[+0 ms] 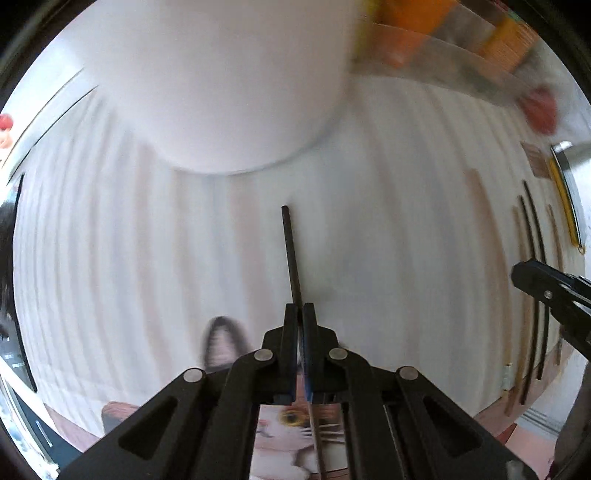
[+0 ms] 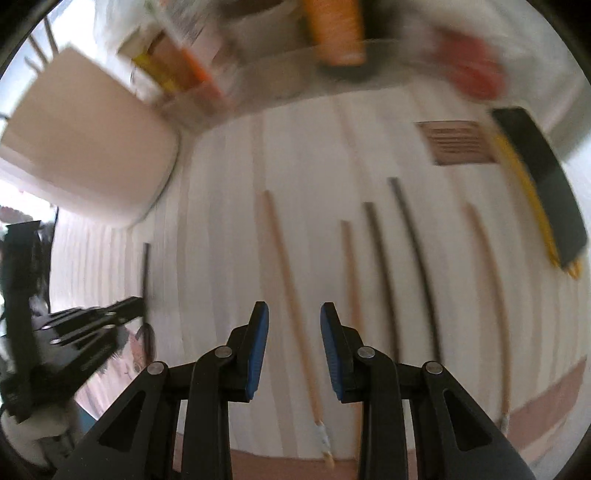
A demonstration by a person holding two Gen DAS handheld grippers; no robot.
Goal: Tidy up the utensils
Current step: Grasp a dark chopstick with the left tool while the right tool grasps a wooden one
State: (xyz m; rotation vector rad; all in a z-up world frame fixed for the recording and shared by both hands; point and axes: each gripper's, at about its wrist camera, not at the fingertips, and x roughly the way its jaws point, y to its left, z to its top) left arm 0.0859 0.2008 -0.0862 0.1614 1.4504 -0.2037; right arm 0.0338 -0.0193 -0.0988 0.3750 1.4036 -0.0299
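My left gripper (image 1: 300,308) is shut on a black chopstick (image 1: 291,254) that sticks out forward above the striped white mat (image 1: 388,236). A large white cup (image 1: 229,81) stands just beyond its tip. My right gripper (image 2: 294,314) is open and empty above several chopsticks lying in a row: a tan one (image 2: 286,280) just under the fingers, a short tan one (image 2: 351,273), two black ones (image 2: 382,266) (image 2: 415,254) and a tan one (image 2: 487,280) at the right. The left gripper with its chopstick (image 2: 146,273) shows at the left of the right wrist view.
A black case with yellow chopsticks (image 2: 543,192) lies at the right of the mat. A brown card (image 2: 456,142) lies behind the row. Blurred orange and red items (image 2: 336,29) stand at the back. A cat picture (image 1: 291,428) lies under my left gripper.
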